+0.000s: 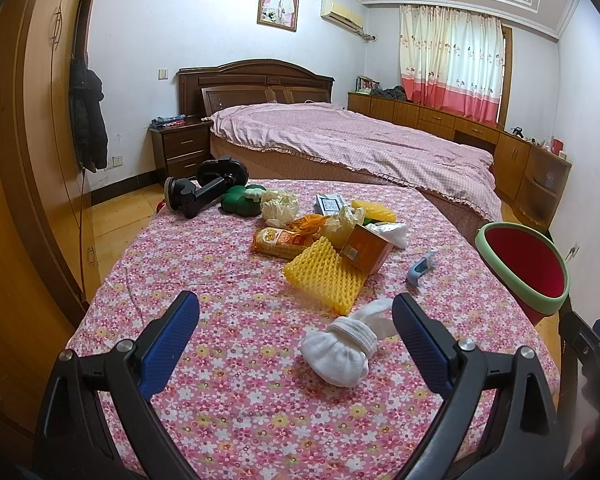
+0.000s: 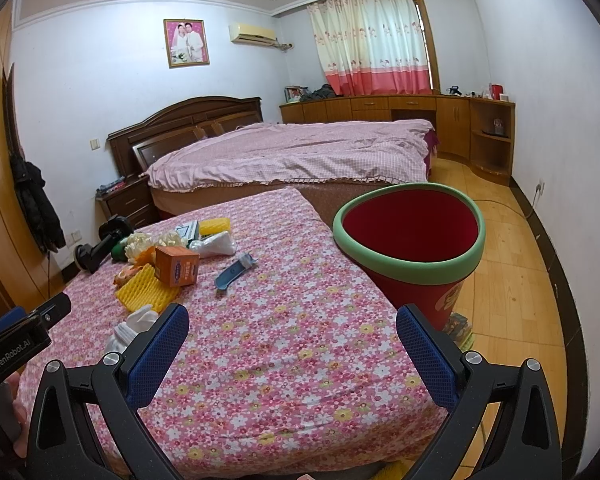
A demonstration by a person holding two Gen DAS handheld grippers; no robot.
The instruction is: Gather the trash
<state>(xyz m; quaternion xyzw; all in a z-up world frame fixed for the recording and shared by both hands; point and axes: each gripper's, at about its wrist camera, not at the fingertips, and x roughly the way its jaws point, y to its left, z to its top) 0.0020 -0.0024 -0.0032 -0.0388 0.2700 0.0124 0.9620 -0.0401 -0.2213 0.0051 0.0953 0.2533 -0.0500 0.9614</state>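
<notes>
Both grippers, left gripper (image 1: pixel 296 320) and right gripper (image 2: pixel 292 330), held ribbed blue fingers wide over the floral worktop (image 1: pixel 228 360), a soft white sock (image 1: pixel 340 346) beneath the left.

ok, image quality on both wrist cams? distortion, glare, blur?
Left wrist: strong fisheye bowing at the wardrobe, dark corner vignette, curtain backlit but not blown out, white sock sharp. Right wrist: same barrel bend along the floor edge, red bin crisp, soft even light, no glare.
</notes>
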